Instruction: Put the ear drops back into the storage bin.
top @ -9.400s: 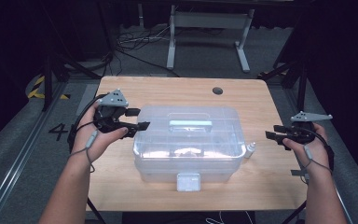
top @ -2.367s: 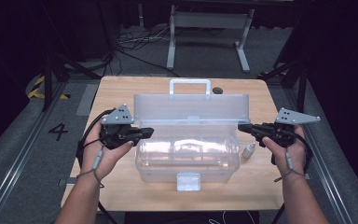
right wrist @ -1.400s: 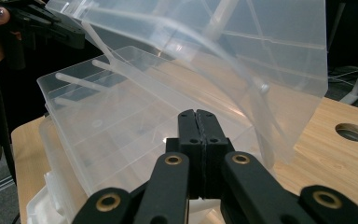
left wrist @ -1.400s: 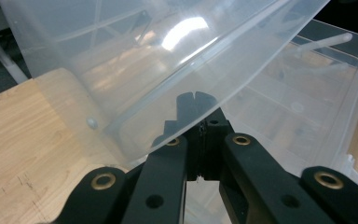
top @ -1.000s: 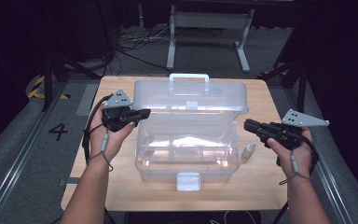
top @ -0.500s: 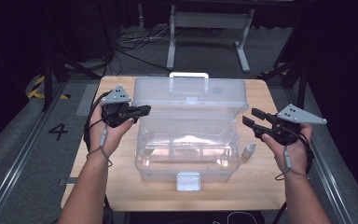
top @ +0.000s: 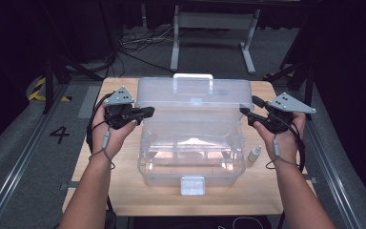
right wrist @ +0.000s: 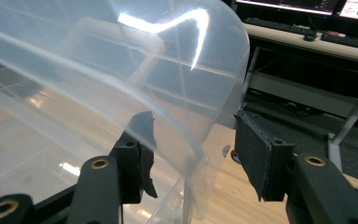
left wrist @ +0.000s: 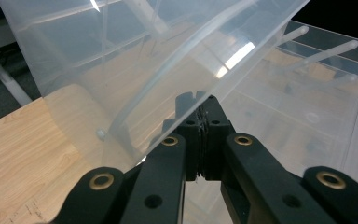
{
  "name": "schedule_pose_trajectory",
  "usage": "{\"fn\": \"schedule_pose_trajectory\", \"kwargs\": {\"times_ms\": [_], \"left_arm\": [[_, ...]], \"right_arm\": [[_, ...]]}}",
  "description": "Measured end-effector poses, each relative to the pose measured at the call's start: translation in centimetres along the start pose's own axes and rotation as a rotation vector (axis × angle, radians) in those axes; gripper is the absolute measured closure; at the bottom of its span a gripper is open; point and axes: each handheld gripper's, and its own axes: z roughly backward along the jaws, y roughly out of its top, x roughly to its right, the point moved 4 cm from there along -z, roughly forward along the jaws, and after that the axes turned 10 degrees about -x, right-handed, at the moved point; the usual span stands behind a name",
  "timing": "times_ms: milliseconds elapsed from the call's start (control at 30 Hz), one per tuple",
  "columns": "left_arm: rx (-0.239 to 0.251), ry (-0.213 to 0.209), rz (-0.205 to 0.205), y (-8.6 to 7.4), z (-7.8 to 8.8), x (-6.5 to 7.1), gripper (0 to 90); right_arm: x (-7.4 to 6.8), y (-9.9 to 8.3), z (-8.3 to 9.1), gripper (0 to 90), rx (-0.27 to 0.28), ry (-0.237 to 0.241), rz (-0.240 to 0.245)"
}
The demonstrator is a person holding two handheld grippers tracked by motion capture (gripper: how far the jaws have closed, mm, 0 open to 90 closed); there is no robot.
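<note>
Raised further since the earlier frames: lid (top: 196,93) of the clear plastic box (top: 193,152), flat and latched at first, now standing nearly upright at the upper centre of the high view, white handle (top: 193,76) topmost; right gripper (top: 246,113) also shifted, jaws just opening, pads now apart with the lid's right edge between them but unpressed in the right gripper view (right wrist: 191,158).

Left gripper (top: 147,111) clenched on the lid's left edge, black pads (left wrist: 200,119) tight together on the thin plastic in the left gripper view.

Best done by keeping that left pinch firm until the lid rests back on its hinge; letting go early risks a fall shut; drawing the right gripper out sideways, clear of the rim, avoids tugging the box across the wooden table (top: 124,191); worth minding the small bottle (top: 253,155) standing just beside the box, lower right of centre.

Forearms entering from the bottom corners of the high view, angled inward; both hands level at mid-height of the frame, left at centre-left, right at centre-right, grippers pointing toward each other across the lid.
</note>
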Motion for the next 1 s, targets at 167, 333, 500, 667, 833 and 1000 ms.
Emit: {"fn": "schedule_pose_trajectory", "kwargs": {"times_ms": [167,333,500,667,833,1000], "left_arm": [[0.002,-0.005,-0.002,0.0,-0.1,0.0,88.2],[0.0,-0.012,0.0,0.0,-0.1,0.1,88.2],[-0.002,-0.017,0.002,0.0,-0.2,0.0,87.4],[-0.007,-0.028,0.003,-0.1,-0.1,0.1,85.9],[-0.023,-0.038,-0.006,-0.4,0.5,0.3,83.0],[-0.026,-0.085,-0.02,-1.1,1.9,1.0,80.4]], "right_arm": [[0.0,0.2,-0.7,49.0,0.007,-0.026,-0.006],[0.0,0.4,-0.8,56.2,0.021,-0.047,-0.002],[-0.1,0.5,-0.6,66.6,0.011,-0.089,0.021],[0.2,0.5,-0.4,72.5,0.008,-0.086,0.001],[0.6,0.7,-0.5,73.8,-0.005,-0.06,-0.033],[0.8,1.1,-0.6,74.2,-0.031,-0.058,-0.044]]}}
